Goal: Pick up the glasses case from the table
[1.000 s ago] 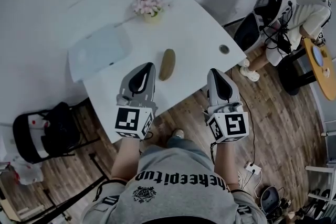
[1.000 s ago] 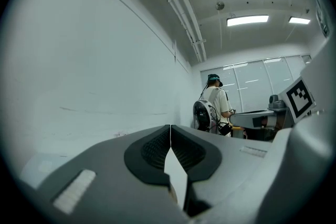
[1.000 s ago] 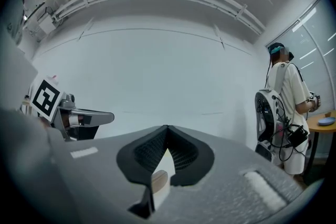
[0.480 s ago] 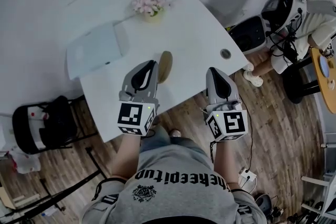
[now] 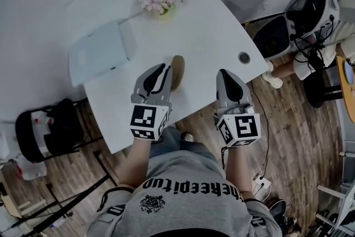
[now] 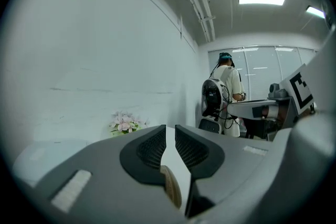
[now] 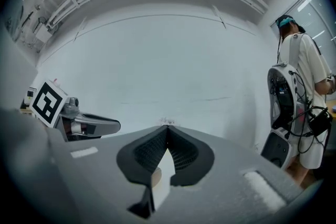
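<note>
My left gripper [image 5: 161, 68] hangs low over the near edge of the white bench [image 5: 205, 36]. Its ribbed dark pads have just been opening and stand a narrow slit apart, pressing on nothing. The glasses case [image 5: 178, 70], a smooth tan oval, lies flat on the bench just beyond and below them, its near end showing under the slit. My right gripper [image 5: 224, 72] is level beside it over the bench edge, well to the right of the case, its pads clenched tip to tip and empty.

Nothing stands between the left gripper and the case. Farther on are a flat pale-blue rectangular pad [image 5: 100, 53] to the left, a round grommet hole [image 5: 244, 57] to the right, and a small pot of pink flowers [image 5: 160, 0] at the far edge. Past the bench a person [image 5: 333, 14] stands on the wooden floor [image 5: 288, 119].

A second ago both grippers were back off the bench edge and the case lay clear ahead of the left one.
</note>
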{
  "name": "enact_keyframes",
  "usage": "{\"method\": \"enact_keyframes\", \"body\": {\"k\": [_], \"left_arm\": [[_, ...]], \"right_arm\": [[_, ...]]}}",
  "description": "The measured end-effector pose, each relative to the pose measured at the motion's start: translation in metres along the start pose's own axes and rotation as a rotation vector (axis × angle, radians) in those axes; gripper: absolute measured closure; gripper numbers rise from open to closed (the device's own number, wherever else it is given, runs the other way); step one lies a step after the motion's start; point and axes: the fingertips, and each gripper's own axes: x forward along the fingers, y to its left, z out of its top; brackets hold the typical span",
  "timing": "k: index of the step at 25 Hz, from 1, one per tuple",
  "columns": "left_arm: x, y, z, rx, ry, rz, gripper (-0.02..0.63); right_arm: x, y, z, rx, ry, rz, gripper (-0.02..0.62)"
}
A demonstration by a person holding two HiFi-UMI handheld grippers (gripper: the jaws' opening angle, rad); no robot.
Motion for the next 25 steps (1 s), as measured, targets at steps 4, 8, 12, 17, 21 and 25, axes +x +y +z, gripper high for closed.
{"method": "enact_keyframes", "body": {"k": [4, 8, 12, 17, 21, 25], "left_arm": [[0.02, 0.012, -0.018, -0.014, 0.07, -0.012, 0.522], [0.035, 0.015, -0.036, -0.026, 0.128, -0.027, 0.511], [0.044, 0.014, -0.054, -0.034, 0.182, -0.045, 0.505], [0.054, 0.014, -0.076, -0.041, 0.248, -0.065, 0.489], [0.062, 0.015, -0.093, -0.041, 0.293, -0.073, 0.466], [0.069, 0.011, -0.109, -0.034, 0.34, -0.093, 0.433]], "right_arm": [[0.023, -0.004, -0.01, 0.017, 0.039, -0.003, 0.592], [0.036, -0.008, -0.021, 0.033, 0.07, -0.005, 0.592], [0.045, -0.011, -0.032, 0.05, 0.098, -0.012, 0.592], [0.052, -0.014, -0.047, 0.063, 0.14, -0.022, 0.592], [0.057, -0.015, -0.054, 0.069, 0.161, -0.027, 0.592], [0.058, -0.017, -0.059, 0.072, 0.178, -0.038, 0.592]]}}
